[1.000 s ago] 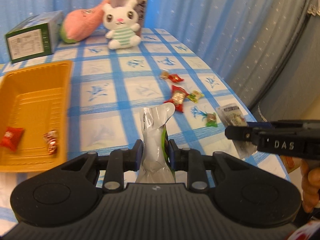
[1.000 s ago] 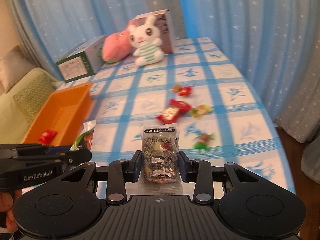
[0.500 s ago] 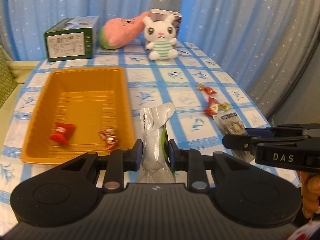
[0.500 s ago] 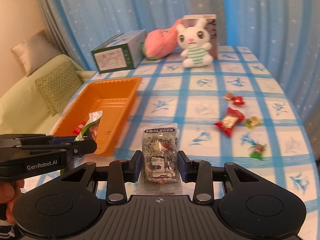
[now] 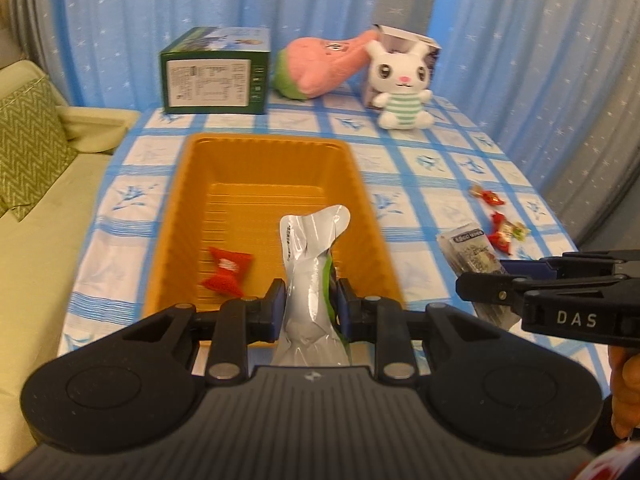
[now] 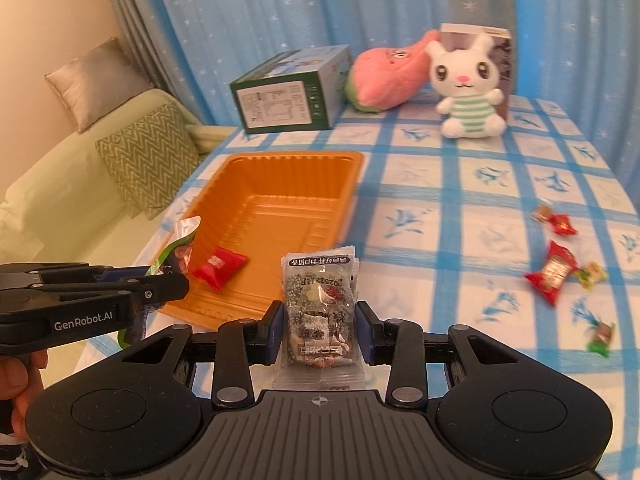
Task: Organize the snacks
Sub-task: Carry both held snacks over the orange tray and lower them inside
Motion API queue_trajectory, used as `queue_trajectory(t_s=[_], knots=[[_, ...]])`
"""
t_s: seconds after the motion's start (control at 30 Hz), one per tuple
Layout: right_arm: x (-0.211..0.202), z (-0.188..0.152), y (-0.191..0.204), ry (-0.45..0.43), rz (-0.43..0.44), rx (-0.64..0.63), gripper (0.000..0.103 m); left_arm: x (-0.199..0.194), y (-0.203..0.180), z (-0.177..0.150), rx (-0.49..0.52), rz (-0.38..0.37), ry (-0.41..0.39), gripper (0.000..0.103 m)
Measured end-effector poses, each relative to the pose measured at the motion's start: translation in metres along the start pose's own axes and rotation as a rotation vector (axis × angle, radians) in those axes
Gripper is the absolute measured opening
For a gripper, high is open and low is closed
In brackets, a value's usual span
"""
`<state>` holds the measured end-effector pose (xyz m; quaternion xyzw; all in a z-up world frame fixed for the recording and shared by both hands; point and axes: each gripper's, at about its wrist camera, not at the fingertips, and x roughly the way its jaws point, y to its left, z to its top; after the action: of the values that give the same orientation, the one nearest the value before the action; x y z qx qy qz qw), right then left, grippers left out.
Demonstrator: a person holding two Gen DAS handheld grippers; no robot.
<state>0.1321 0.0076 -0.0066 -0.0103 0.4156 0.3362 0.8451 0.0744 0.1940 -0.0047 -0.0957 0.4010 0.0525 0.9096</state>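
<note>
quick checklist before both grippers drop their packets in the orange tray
1. Left gripper clamped on silver packet: ok.
2. Right gripper clamped on clear mixed-snack packet: ok.
3. Silver packet over the orange tray: ok, it seems above the near end.
4. Mixed-snack packet over the tray: not ok, it looks just outside the near right corner.
5. Free floor in the tray beyond the red candy: ok.

silver pouch [image 5: 310,280]: upright over orange tray [image 5: 256,160] | clear nut pack [image 6: 320,312]: upright, beside tray
</note>
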Motion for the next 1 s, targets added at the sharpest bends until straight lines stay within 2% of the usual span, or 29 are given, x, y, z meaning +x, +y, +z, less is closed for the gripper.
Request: queue_trajectory(t_s=[0.27, 0.57, 0.8, 0.87, 1.0], knots=[[0.033, 0.019, 0.018, 0.006, 0.029, 0.004, 0.038, 0.02, 0.027, 0.016, -0.005, 0.018, 0.015, 0.024], [0.058, 0.03, 0.019, 0.02, 0.032, 0.028, 0.038, 0.043, 0.037, 0.027, 0.01, 0.018, 0.034, 0.024], [0.07, 0.032, 0.017, 0.027, 0.039, 0.052, 0.038, 0.058, 0.039, 0.031, 0.007, -0.01, 0.034, 0.025], [0.07, 0.031, 0.014, 0.027, 0.042, 0.068, 0.038, 0.06, 0.038, 0.03, 0.017, 0.007, 0.025, 0.04], [0.069, 0.03, 0.011, 0.027, 0.045, 0.084, 0.038, 0.054, 0.042, 0.028, -0.016, 0.017, 0.008, 0.042]])
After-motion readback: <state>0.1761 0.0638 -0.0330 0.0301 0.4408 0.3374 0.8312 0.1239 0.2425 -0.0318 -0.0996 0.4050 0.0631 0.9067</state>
